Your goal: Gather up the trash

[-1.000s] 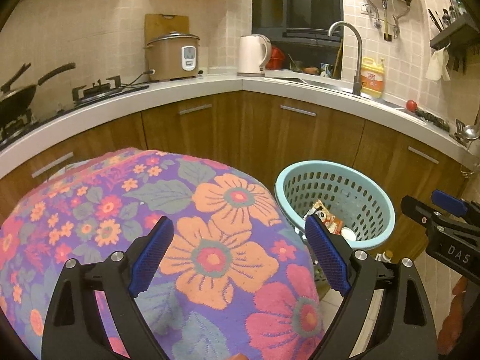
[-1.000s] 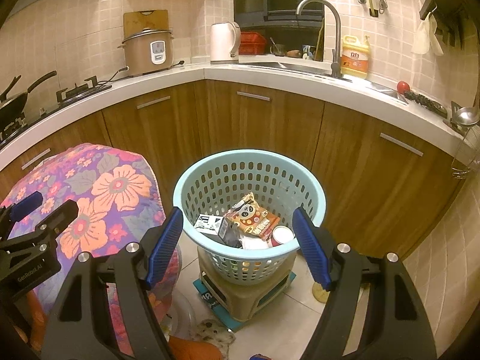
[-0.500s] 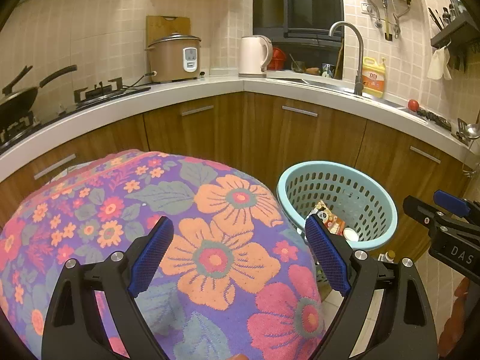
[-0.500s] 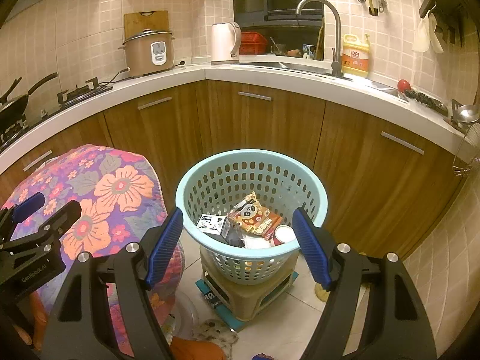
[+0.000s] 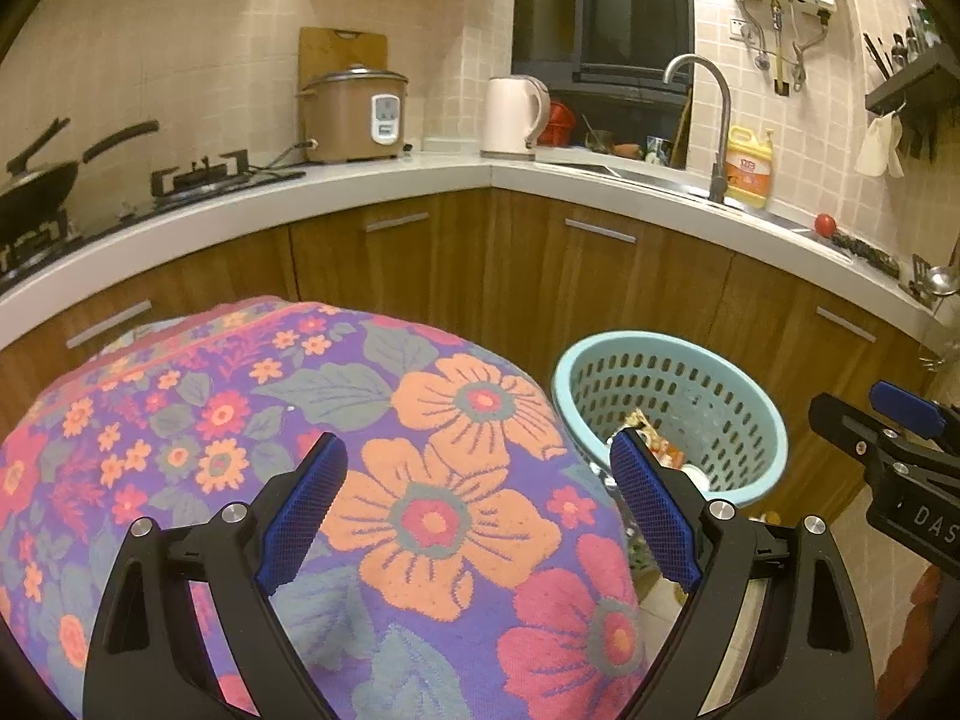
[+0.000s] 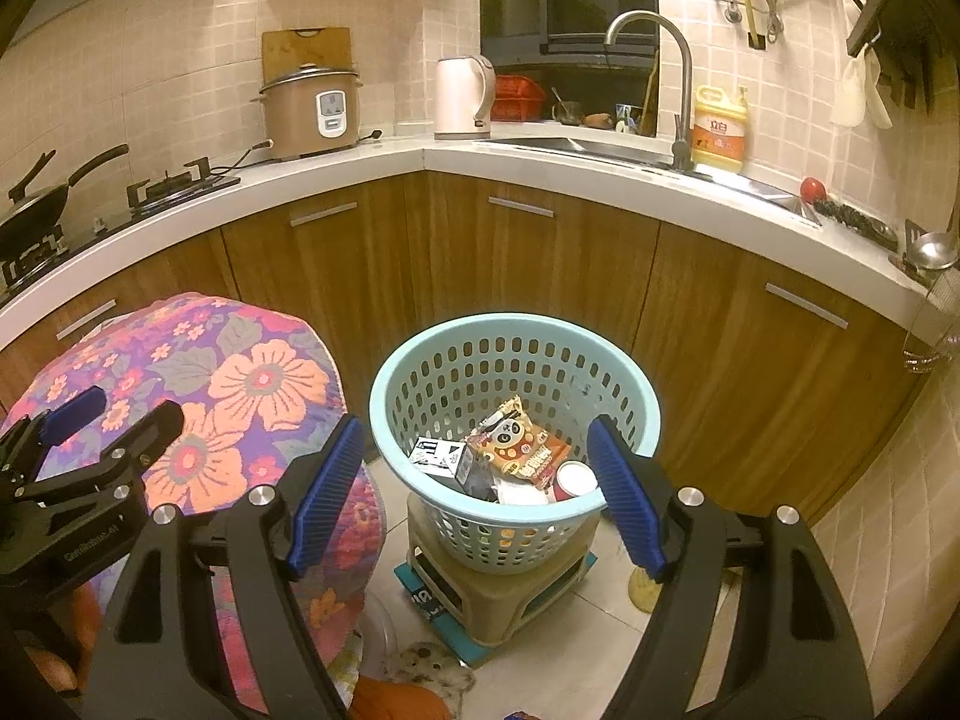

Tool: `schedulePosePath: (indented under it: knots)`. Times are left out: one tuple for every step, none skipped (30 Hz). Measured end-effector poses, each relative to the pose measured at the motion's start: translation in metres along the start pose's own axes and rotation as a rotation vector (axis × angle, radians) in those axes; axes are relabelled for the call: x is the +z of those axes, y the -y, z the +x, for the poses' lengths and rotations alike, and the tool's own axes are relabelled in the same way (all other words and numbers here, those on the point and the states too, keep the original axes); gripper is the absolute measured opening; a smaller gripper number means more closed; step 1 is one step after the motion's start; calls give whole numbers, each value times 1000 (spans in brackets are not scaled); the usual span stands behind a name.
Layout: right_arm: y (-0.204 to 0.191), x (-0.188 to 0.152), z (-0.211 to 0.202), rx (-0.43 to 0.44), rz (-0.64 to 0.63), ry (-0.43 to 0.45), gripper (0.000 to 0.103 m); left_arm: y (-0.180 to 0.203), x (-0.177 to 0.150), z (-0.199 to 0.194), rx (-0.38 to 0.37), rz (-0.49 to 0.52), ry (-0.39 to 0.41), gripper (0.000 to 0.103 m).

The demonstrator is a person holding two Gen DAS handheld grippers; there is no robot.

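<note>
Trash lies in the basket [image 6: 630,396], a pale blue perforated tub standing on a low stool [image 6: 480,600] on the tiled floor, in front of the wooden cabinets [image 6: 540,264] that curve beneath the white counter [image 6: 600,174]. Beside the basket, to its left, stands a round table under a flowered cloth [image 5: 270,396], the largest thing before my left gripper [image 5: 477,507]. That gripper hangs above the cloth with its jaws spread wide and nothing between them; its blue pads [image 5: 303,507] touch nothing. My right gripper [image 6: 477,492] hangs over the near rim of the basket, jaws just as wide, and it too holds nothing. Inside the basket, from bigger to smaller, I see a snack bag [image 6: 519,450] with a panda face printed on it, a small black-and-white box [image 6: 438,455] to its left, something white and flat at the front, and a red-and-white cup [image 6: 575,478] lying by the right wall. In the left view only part of this heap shows, behind my right finger. On the counter stand a rice cooker [image 6: 309,111], a kettle [image 6: 463,97] and an orange bottle [image 6: 719,129] beside the tap [image 6: 678,78].
</note>
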State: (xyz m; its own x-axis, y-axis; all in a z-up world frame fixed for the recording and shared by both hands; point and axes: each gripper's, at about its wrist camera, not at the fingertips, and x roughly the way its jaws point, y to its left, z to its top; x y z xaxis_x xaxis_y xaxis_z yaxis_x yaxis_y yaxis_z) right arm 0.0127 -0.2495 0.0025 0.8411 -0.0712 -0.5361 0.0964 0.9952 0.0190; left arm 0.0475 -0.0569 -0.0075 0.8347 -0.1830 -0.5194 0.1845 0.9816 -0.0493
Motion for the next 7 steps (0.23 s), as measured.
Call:
schedulePosePath:
  knots:
    - [-2,2,-2,1,-5,3,73,1,2,0,-3,2,-17,88]
    - [-4,5,-4,4,-6,6,73,1,3,-2,-5,8,-26,88]
    - [-6,7,-7,13,-7,13,73,1,3,-4,-8,14,-26,88]
    - [-9,9,-9,18,-8,18,73,-1,4,-9,-3,23,-21,88]
    - [-13,13,-13,28,-10,27,74,-4,4,-15,7,29,-19,88]
    - [-18,17,-16,41,-13,34,74,-10,4,-20,12,26,-19,88]
    - [-24,19,-19,52,-20,42,75,-16,5,-24,17,20,-19,88]
